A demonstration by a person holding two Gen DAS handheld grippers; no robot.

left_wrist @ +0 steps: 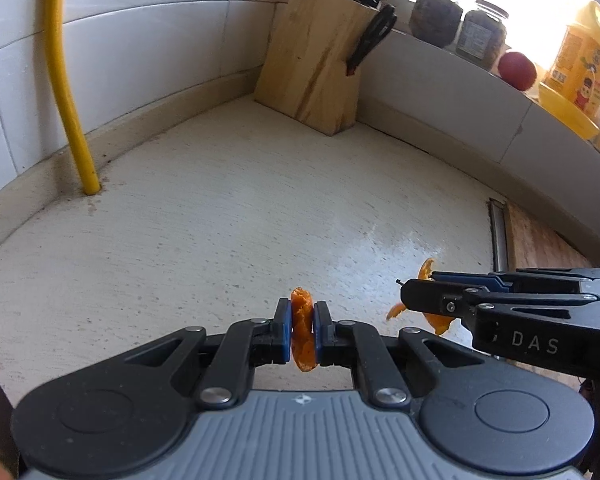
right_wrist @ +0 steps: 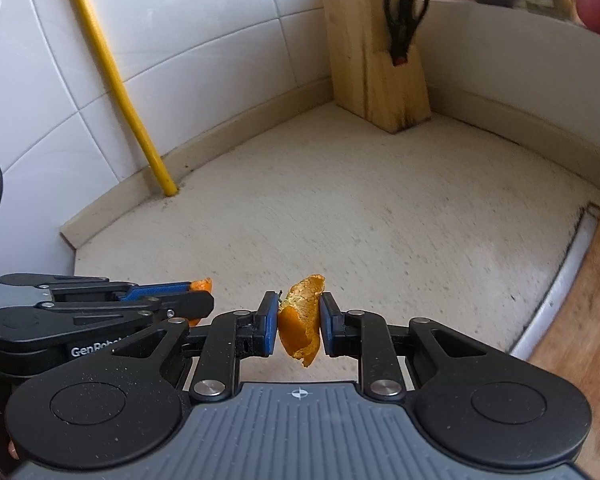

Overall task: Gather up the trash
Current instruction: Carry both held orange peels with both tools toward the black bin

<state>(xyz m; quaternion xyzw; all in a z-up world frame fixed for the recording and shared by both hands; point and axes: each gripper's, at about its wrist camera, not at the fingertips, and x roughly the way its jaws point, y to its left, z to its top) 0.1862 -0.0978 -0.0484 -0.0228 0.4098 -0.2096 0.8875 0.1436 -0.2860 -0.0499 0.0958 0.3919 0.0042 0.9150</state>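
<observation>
While both peels hang clear of the worktop [left_wrist: 228,208]: carry phase, by the look of it; no bin in either view.
Yellow pipe [left_wrist: 66,92]: far left, upright against the tiled wall; out of the way.
Left hand-held gripper [left_wrist: 302,330]: pads clamped on a folded orange peel [left_wrist: 302,336], gripped edge-on, lifted off the surface.
Left grip advice: keep pressure steady; thin, curled piece, likely to slide out downward if tilted.
Right hand-held gripper [right_wrist: 299,322]: pads pressed on a broader peel piece [right_wrist: 302,322], held near its middle, ragged tip poking above the pads.
Right grip advice: hold level; avoid squeezing harder, since soft rind may tear.
Spacing: the two tools just beside each other, tips near but apart; best moved together without crossing.
Knife block [right_wrist: 374,52]: back corner, scissors [right_wrist: 404,12] hanging on its side; well apart from both peels.
Wooden board [right_wrist: 580,300]: right edge, beside the worktop; not to be brushed when swinging away.
Release: open only once over the bin, one side at a time.
</observation>
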